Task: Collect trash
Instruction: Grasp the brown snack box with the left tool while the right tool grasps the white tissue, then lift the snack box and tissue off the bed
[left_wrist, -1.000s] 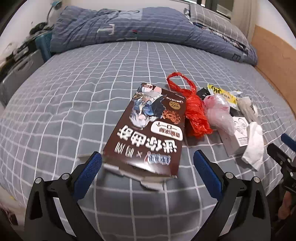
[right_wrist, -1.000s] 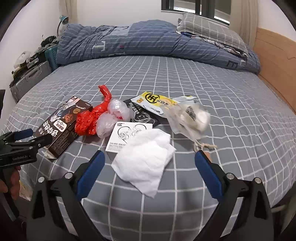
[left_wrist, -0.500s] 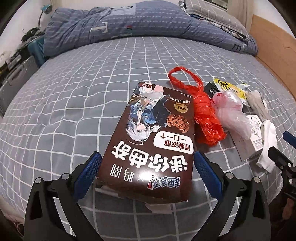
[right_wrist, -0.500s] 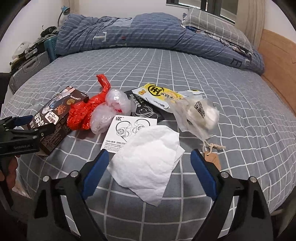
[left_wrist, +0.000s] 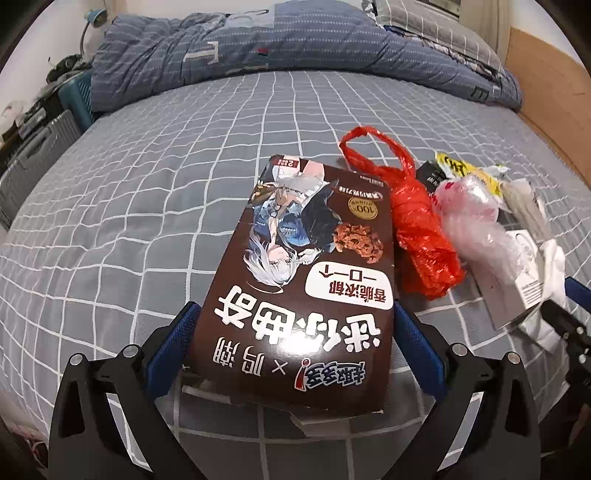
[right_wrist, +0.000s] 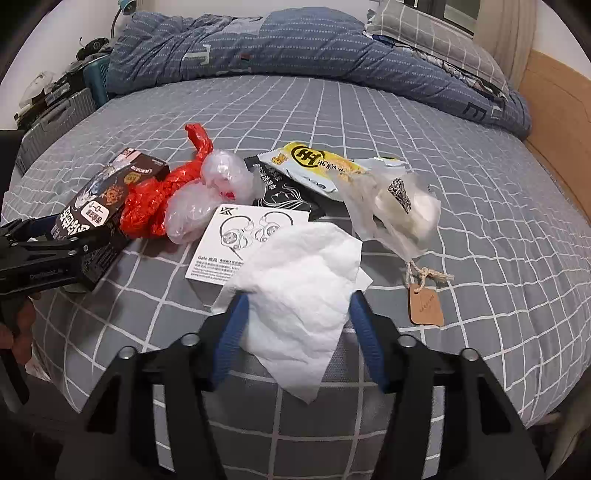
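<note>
Brown cookie box (left_wrist: 306, 280) lengthwise between spread left tongs (left_wrist: 293, 343) — far end toward duvet; right tongs (right_wrist: 297, 332) agape astride white tissue (right_wrist: 299, 291)

the left gripper (left_wrist: 293, 343) reaches over the grey checked bed (left_wrist: 155, 192); its blue fingers (left_wrist: 173, 339) sit on either side of a brown snack box (left_wrist: 303, 280), with the near end of the box between them, the pads at or very near its edges; just right of the box lies a red plastic bag (left_wrist: 417, 225); beside that a clear plastic bag (left_wrist: 476, 218), a yellow wrapper (left_wrist: 465, 171), a white card (left_wrist: 517, 273) and a white tissue (left_wrist: 554, 266); the right gripper (left_wrist: 569, 317) shows at the right edge; a blue quilt (left_wrist: 258, 40) lies bunched at the far end.
</note>
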